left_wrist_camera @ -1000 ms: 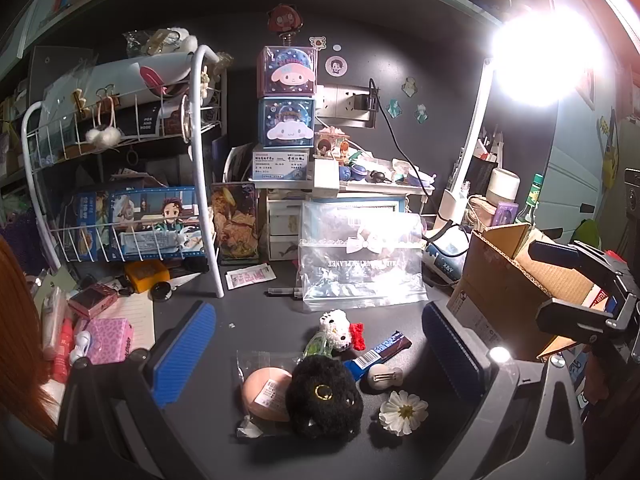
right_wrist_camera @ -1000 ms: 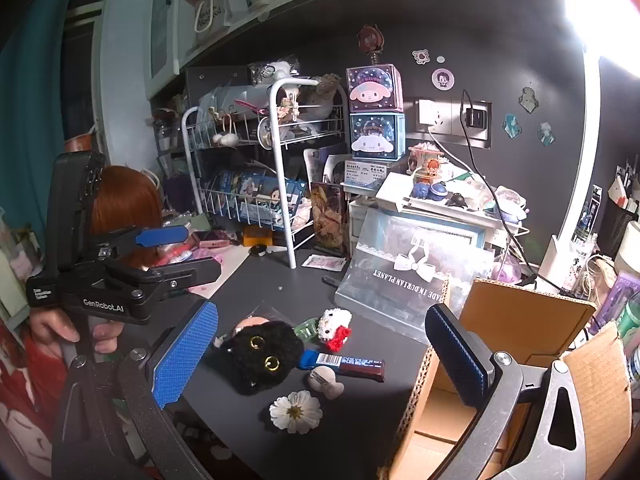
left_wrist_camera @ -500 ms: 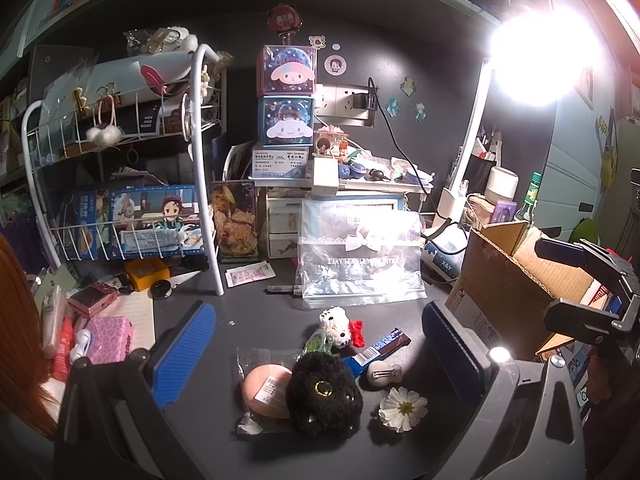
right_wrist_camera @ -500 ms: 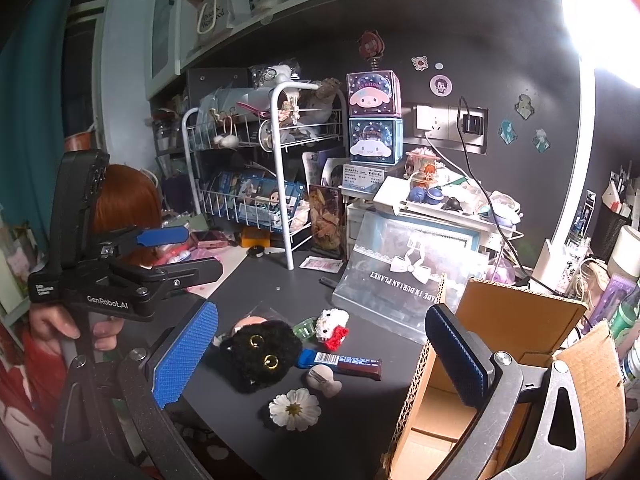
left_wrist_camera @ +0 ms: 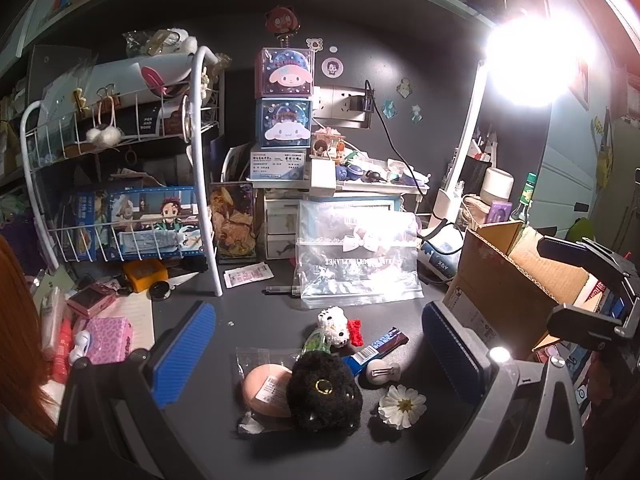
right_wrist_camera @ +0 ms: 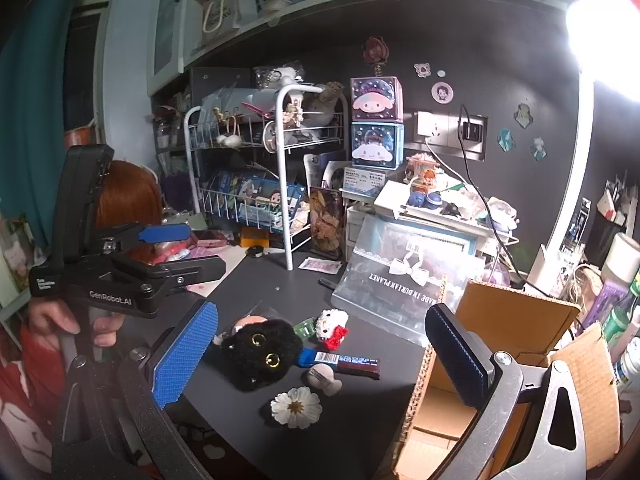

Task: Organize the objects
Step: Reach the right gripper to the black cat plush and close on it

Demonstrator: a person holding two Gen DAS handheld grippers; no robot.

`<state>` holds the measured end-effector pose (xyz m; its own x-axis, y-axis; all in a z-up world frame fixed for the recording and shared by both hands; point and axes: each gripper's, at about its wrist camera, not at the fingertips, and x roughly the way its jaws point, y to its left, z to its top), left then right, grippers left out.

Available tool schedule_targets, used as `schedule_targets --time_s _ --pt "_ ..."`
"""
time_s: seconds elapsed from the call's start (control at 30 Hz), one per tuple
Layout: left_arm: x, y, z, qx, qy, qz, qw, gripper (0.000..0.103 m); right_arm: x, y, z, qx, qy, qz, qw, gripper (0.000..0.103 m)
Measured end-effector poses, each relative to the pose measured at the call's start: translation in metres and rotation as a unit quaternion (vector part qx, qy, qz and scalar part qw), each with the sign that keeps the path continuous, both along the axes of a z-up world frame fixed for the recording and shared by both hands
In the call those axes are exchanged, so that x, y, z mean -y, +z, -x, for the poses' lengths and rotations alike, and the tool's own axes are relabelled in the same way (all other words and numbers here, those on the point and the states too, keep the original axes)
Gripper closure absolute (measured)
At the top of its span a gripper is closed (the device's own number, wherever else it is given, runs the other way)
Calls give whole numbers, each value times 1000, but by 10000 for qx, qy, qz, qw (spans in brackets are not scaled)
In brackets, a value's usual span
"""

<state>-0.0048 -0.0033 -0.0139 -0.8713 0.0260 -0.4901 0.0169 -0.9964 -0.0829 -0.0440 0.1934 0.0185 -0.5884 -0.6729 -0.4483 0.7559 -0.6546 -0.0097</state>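
Observation:
On the dark desk lie a black plush cat [left_wrist_camera: 324, 394] [right_wrist_camera: 262, 354], a pink sponge in a clear wrapper [left_wrist_camera: 266, 390], a white daisy [left_wrist_camera: 402, 406] [right_wrist_camera: 296, 407], a blue snack bar [left_wrist_camera: 374, 348] [right_wrist_camera: 340, 360], a small white-and-red crochet toy [left_wrist_camera: 338, 322] [right_wrist_camera: 332, 326] and a small beige piece [left_wrist_camera: 382, 372] [right_wrist_camera: 324, 378]. My left gripper [left_wrist_camera: 316, 354] is open and empty, hovering over this pile. My right gripper [right_wrist_camera: 320, 354] is open and empty, above the same pile. An open cardboard box [left_wrist_camera: 516, 280] [right_wrist_camera: 516, 320] stands at the right.
A white wire rack [left_wrist_camera: 116, 184] with boxes stands at the back left. A clear bag with a bow [left_wrist_camera: 356, 260] leans against stacked drawers and character boxes [left_wrist_camera: 285, 98]. A pink case [left_wrist_camera: 108, 338] and notepad lie at the left. A bright lamp [left_wrist_camera: 520, 60] glares at the upper right.
Both grippers have drifted only slightly; the right one has eased a little back. Nothing on the desk has moved.

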Motion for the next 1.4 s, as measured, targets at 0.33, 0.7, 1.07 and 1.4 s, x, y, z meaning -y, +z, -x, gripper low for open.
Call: schedule_targets --time_s 0.33,0.7,1.07,1.4 --pt "50 -10 10 164 45 -93 9998 1 69 -23 -17 -113 378 -615 9973 0" --pt "109 -64 32 710 -190 -594 9955 1 127 -138 41 1488 692 -1080 9805 2" --pt "109 -84 39 322 -409 -604 9968 1 138 -166 65 2264 895 -985 9649 8" --pt "94 -90 47 993 -1056 -812 9861 1 137 -159 58 1962 944 -1156 9691 39"
